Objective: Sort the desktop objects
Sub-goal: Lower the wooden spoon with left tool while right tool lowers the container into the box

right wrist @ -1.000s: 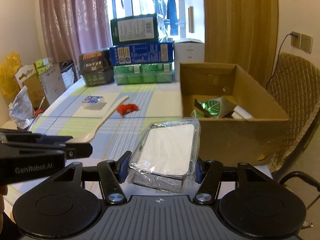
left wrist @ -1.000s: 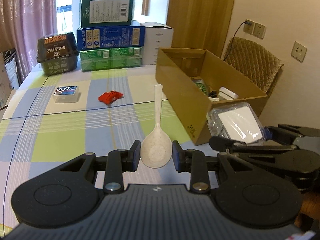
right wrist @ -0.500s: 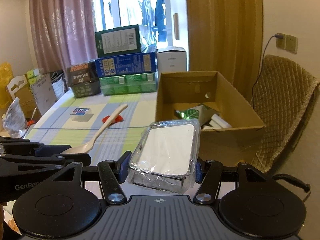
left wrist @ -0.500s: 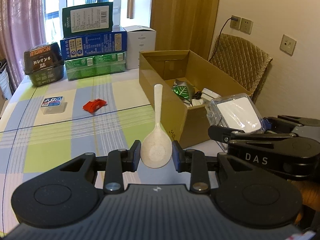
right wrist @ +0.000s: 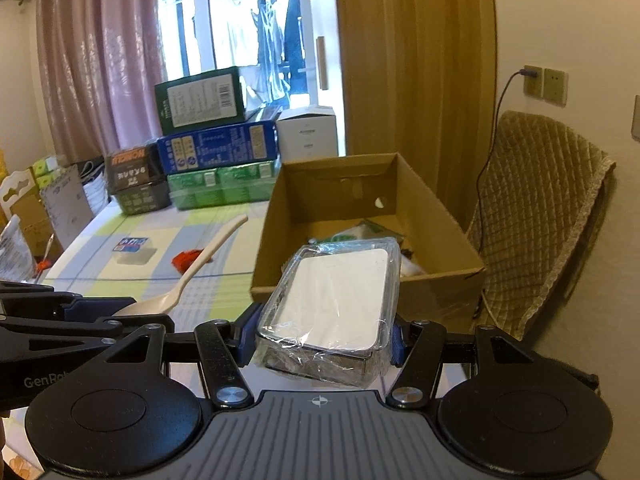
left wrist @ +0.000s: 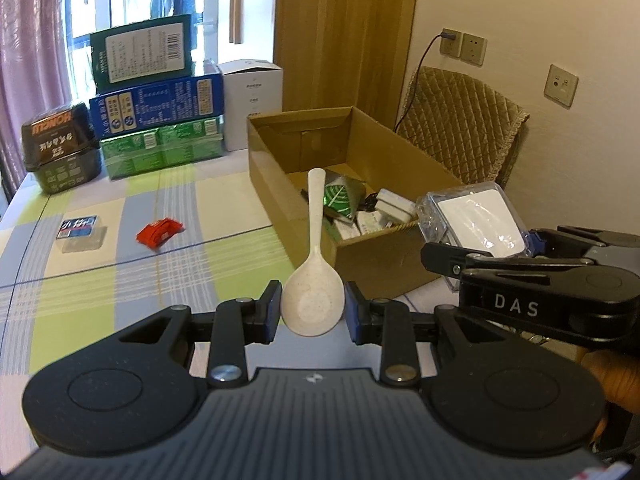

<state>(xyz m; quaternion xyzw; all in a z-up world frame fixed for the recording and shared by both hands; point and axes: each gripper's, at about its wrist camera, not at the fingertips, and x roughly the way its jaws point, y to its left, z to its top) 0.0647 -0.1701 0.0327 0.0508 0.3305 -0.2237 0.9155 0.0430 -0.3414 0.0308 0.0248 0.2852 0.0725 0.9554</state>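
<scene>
Over the checked surface (left wrist: 100, 280) by the window, 2 grippers hover near the cardboard box (right wrist: 436, 240), left gripper (left wrist: 312, 312) clenched on the spoon (left wrist: 314, 280), right gripper (right wrist: 320, 338) on the wrapped case (right wrist: 336, 296); I'd clear the rim before releasing.

Both claws, spoon (left wrist: 313, 300) and wrapped box (right wrist: 336, 300) nearer cardboard box (right wrist: 372, 208).
</scene>
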